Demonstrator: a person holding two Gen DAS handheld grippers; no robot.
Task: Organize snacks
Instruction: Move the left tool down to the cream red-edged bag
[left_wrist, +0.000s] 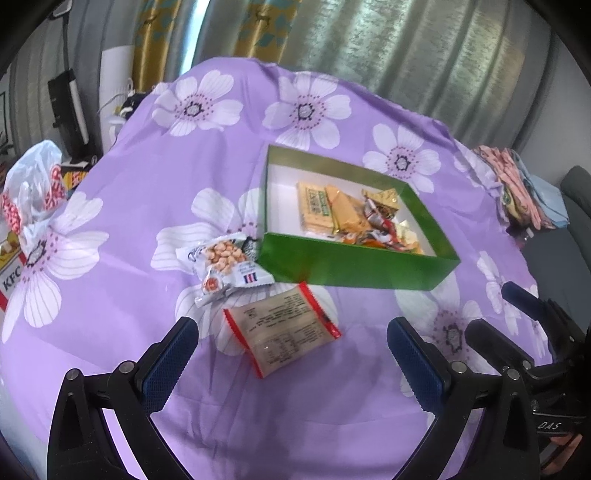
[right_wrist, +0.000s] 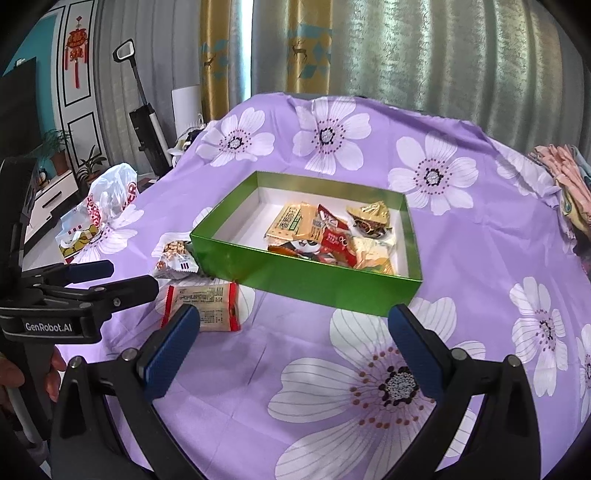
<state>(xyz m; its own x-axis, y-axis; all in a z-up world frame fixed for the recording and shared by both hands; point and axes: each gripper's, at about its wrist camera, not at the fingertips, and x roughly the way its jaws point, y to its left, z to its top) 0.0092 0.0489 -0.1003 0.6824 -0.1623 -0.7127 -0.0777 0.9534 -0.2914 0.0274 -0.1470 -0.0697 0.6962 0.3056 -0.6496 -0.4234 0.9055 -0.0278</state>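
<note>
A green box (left_wrist: 354, 267) (right_wrist: 306, 278) sits on the purple flowered cloth, holding several snack packets (left_wrist: 351, 214) (right_wrist: 328, 236). Outside its near-left corner lie a peanut bag (left_wrist: 227, 264) (right_wrist: 173, 258) and a beige packet with red ends (left_wrist: 282, 328) (right_wrist: 205, 306), printed side up. My left gripper (left_wrist: 291, 347) is open just short of the beige packet, nothing between its fingers. My right gripper (right_wrist: 293, 332) is open over bare cloth in front of the box. The left gripper (right_wrist: 110, 277) shows at the left of the right wrist view; the right gripper (left_wrist: 517, 314) shows at the right of the left wrist view.
A white plastic bag (left_wrist: 33, 184) (right_wrist: 107, 199) and a KFC carton (left_wrist: 11, 273) lie at the table's left edge. Folded cloths (left_wrist: 517, 184) (right_wrist: 565, 184) are stacked at the right edge. Curtains hang behind. A person's hand (right_wrist: 22, 373) holds the left gripper.
</note>
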